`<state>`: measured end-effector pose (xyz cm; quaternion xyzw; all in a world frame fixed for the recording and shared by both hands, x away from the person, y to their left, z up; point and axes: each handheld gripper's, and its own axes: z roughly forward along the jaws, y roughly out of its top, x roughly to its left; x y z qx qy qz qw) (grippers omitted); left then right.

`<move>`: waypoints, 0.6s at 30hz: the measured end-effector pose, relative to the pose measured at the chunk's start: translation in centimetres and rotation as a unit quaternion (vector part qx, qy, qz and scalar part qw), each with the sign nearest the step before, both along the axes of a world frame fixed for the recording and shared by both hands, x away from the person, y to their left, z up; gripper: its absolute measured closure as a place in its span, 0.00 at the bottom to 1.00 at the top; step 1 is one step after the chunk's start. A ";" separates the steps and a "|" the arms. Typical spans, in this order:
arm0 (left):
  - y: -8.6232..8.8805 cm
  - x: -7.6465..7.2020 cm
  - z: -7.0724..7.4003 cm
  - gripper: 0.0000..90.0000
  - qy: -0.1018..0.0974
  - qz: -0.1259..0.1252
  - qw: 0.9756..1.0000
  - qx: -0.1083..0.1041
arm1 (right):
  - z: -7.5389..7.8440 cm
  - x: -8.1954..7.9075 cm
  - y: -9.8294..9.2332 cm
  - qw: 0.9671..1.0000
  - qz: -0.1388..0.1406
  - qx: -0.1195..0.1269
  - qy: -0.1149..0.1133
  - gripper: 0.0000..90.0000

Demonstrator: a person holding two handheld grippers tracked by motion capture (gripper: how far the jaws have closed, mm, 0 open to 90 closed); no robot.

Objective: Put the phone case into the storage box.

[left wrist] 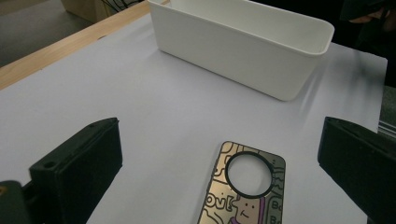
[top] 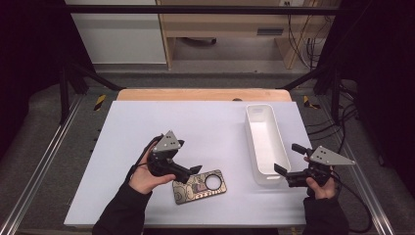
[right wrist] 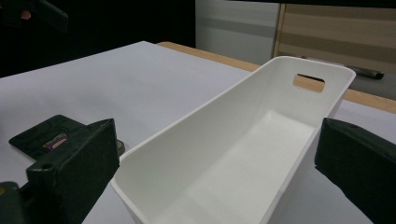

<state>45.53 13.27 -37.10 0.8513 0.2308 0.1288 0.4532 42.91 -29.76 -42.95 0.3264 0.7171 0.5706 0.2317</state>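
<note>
Clearly, a patterned phone case (top: 199, 186) is seen lying flat on the desk (top: 147, 127), near its front edge, just beside the released left hand-held gripper (top: 195, 170); nothing is held between the wide jaws. Its cartoon print and round camera opening are made out in the left gripper view (left wrist: 246, 186), whereas a handle slot in the white bin (right wrist: 243, 154) is shown by the right gripper view. The right hand-held gripper (top: 286, 159) is held released at the bin's near end. Bare desk is left behind the case.
</note>
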 end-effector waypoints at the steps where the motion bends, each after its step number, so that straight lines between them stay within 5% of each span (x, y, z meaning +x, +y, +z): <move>1: -0.2 0.0 -0.1 0.00 0.004 -0.003 1.000 0.004 | 0.0 0.0 0.0 1.000 0.000 0.000 0.000 0.00; 18: -2.2 0.4 -2.0 0.00 0.031 -0.041 0.996 0.077 | 0.0 0.0 0.0 1.000 0.000 0.001 0.001 0.00</move>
